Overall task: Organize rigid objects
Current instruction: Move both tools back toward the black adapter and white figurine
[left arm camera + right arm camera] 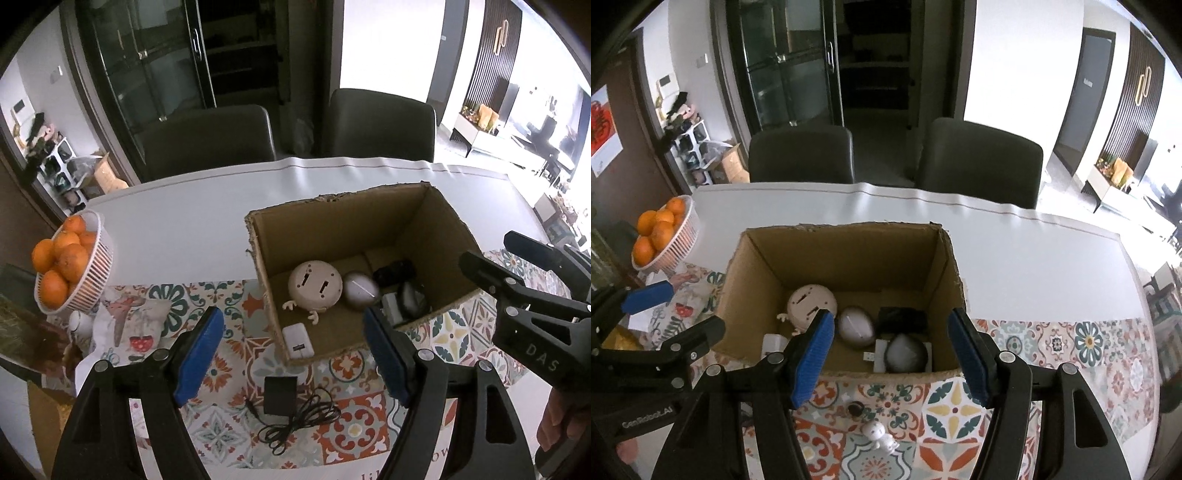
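Cardboard box (846,254) mid-counter holds a round beige gadget (811,303), grey egg-shaped shell (856,327) and black items; both claws gape empty.

Left claw (293,354) open, empty, angled downward. Right claw (892,360) likewise open, empty; hand (563,421) partly visible, probably gripping handle.

A cardboard box (846,254) stood on the table (1015,254), before two chairs (801,155). A basket of oranges (665,232) sat to its left. A power adapter (280,396) and a small figurine (879,435) lay in front of it.
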`<state>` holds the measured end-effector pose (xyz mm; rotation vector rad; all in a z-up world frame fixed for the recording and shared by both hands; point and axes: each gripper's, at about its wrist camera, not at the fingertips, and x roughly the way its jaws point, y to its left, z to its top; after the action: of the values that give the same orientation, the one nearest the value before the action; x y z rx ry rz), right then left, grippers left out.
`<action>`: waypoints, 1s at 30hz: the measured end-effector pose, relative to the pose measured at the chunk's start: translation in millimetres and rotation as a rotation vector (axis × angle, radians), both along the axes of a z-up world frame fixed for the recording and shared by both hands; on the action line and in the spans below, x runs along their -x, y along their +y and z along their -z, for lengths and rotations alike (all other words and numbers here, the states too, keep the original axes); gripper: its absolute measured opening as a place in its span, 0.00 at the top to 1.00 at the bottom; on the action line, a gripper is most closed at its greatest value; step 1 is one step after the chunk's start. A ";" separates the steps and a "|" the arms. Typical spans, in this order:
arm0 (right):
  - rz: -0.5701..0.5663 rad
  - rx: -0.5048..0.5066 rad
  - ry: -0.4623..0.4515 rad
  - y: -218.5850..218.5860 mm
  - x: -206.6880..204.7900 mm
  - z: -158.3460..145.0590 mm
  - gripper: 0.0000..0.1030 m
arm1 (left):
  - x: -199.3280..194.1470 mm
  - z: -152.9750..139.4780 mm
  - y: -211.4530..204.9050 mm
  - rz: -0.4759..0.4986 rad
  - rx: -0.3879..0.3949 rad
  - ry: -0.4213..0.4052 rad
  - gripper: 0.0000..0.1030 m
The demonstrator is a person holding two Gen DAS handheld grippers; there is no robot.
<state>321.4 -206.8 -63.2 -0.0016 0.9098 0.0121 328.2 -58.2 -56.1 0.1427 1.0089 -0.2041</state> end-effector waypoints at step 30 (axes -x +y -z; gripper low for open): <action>-0.011 0.030 0.021 22.4 77.0 26.5 0.37 | 69.8 34.7 20.1 -0.033 -0.095 -0.008 0.24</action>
<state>244.4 -184.4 -89.8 -0.0344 0.9313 0.0093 258.3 -38.1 -90.8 0.2135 1.0130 -0.1253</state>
